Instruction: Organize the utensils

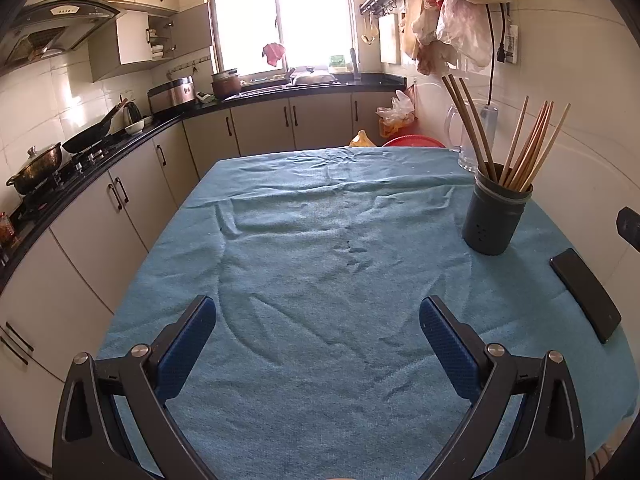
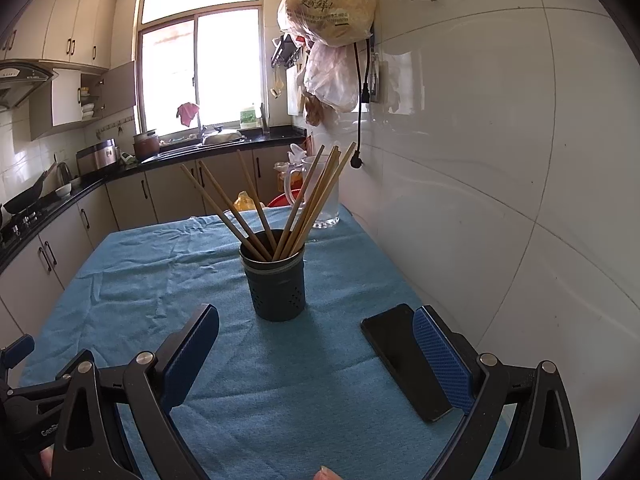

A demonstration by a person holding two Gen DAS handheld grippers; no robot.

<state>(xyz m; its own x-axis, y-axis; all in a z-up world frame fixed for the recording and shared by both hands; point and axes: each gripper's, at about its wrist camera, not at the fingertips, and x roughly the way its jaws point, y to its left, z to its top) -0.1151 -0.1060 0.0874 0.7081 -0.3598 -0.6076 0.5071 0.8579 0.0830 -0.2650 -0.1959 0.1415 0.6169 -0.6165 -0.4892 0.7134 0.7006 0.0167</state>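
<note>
A dark grey utensil holder (image 1: pixel 494 220) (image 2: pixel 276 284) stands upright on the blue cloth, toward the right wall. Several wooden chopsticks (image 1: pixel 520 148) (image 2: pixel 280 204) lean out of it in two bunches. My left gripper (image 1: pixel 318 320) hovers open over bare cloth near the table's front, well left of the holder, with nothing between its blue pads. My right gripper (image 2: pixel 316 328) is open too, just in front of the holder and apart from it. Part of the left gripper shows at the lower left edge of the right wrist view.
A black phone (image 1: pixel 586 300) (image 2: pixel 404 360) lies flat on the cloth (image 1: pixel 320 240) by the right wall, under my right gripper's right finger. A clear glass jug (image 2: pixel 324 196) stands behind the holder. White tiled wall runs along the right; kitchen counters lie left and beyond.
</note>
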